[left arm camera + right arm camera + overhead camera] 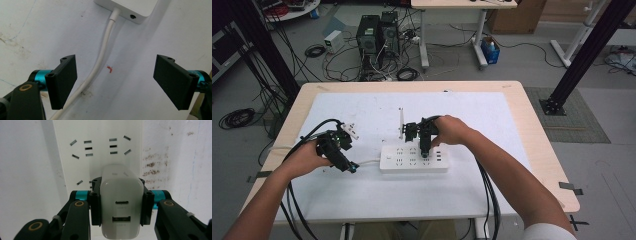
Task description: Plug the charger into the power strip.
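Note:
A white power strip (413, 159) lies on the white mat at the table's middle, its sockets (100, 147) facing up. My right gripper (425, 149) points down onto it and is shut on a white USB charger (121, 207), with a black finger (95, 205) pressed on each side. The charger's far end meets the strip; I cannot tell how deep it sits. My left gripper (351, 166) stands open just left of the strip. Between its wide jaws (115, 80) the strip's white cable (102, 52) runs over the mat, untouched, toward the strip's corner (132, 8).
A small white plug (352, 131) lies on the mat behind the left hand. A thin white upright piece (401, 122) stands just behind the strip. A small red mark (109, 69) is on the mat. Black cables trail off the table's front edge.

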The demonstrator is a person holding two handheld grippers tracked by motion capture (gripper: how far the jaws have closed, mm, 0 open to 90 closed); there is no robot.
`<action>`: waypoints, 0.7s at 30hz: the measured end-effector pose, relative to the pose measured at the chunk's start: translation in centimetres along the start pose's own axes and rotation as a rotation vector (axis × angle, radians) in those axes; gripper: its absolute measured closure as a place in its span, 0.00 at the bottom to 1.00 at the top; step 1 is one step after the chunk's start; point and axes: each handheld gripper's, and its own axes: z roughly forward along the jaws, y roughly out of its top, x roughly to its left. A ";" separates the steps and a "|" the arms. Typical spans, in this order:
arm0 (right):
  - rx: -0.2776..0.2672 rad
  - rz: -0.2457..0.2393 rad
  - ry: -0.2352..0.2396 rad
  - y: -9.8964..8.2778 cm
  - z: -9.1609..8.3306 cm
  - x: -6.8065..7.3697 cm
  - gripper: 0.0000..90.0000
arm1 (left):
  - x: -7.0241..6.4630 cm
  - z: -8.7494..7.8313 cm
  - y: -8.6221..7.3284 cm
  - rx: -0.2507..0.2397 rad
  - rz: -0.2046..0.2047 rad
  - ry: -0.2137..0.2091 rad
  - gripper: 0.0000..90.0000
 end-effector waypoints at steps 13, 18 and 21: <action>0.004 -0.020 -0.093 0.2 0.3 1.5 0.69 | 0.1 -0.4 -0.2 -0.014 0.002 0.026 0.21; -0.022 0.014 -0.002 -0.3 0.3 0.0 0.70 | 0.2 -0.7 -0.5 -0.017 -0.008 0.032 0.21; -0.038 0.042 0.044 -0.4 0.4 -0.6 0.70 | 0.3 -0.6 -0.6 -0.015 -0.015 0.032 0.21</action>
